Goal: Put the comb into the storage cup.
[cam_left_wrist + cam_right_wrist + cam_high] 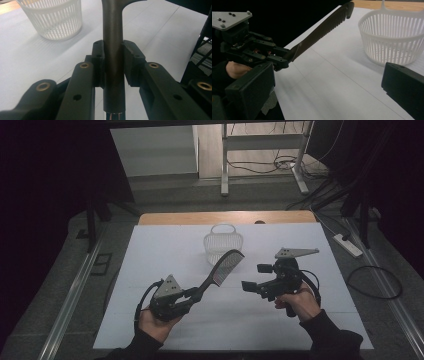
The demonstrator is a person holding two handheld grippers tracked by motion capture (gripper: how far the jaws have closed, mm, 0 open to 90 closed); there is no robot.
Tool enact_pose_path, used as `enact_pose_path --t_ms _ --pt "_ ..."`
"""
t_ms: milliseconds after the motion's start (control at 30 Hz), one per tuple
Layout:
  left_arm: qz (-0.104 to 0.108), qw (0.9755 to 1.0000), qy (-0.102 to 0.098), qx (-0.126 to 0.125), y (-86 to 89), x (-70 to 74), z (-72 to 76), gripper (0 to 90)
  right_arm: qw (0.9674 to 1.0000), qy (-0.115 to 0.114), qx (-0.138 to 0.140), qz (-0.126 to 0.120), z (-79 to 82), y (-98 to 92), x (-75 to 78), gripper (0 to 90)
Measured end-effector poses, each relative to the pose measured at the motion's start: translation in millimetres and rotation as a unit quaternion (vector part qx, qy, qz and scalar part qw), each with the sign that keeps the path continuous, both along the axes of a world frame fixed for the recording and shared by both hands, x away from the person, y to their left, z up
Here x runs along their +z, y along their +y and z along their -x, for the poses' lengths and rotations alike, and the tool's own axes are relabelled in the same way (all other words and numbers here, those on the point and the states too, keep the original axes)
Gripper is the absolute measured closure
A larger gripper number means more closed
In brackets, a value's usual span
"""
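1. The left gripper (192, 294) sat at the lower left of the white tabletop (165, 250) in the high view, held in the person's left hand (155, 324), its grey plate on top.
2. Its jaws were clamped on the handle of a dark comb (223, 267); the left gripper view showed both pads pressed against the handle's sides.
3. The comb rose slanting up and to the right from the jaws, off the tabletop, with its toothed end just in front of the basket (223, 243).
4. The white slatted basket stood upright at the middle of the tabletop's far part, its thin handle raised.
5. The right gripper (256, 277) was held in the right hand (298, 304), right of the comb and clear of it, pointing left.
6. Its jaws stood wide apart with nothing between them, as the right gripper view showed, with the basket beyond them.
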State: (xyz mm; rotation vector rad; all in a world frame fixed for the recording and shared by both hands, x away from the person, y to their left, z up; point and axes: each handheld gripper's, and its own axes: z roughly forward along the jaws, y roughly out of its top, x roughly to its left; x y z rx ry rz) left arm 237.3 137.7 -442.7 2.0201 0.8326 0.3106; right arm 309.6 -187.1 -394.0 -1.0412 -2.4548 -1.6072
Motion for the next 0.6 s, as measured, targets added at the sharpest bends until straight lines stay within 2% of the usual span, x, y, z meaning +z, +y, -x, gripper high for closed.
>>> enact_pose_path --t_ms 167,600 --pt "0.000 1.0000 0.000 -0.003 -3.9 -0.6 -0.7 72.5 0.9999 0.006 -0.001 0.010 -4.6 8.6 0.0 0.0" --pt "0.007 1.0000 -0.005 -0.003 -7.6 0.1 -2.7 72.6 0.9984 0.052 -0.020 0.012 -20.2 27.2 4.5 0.0"
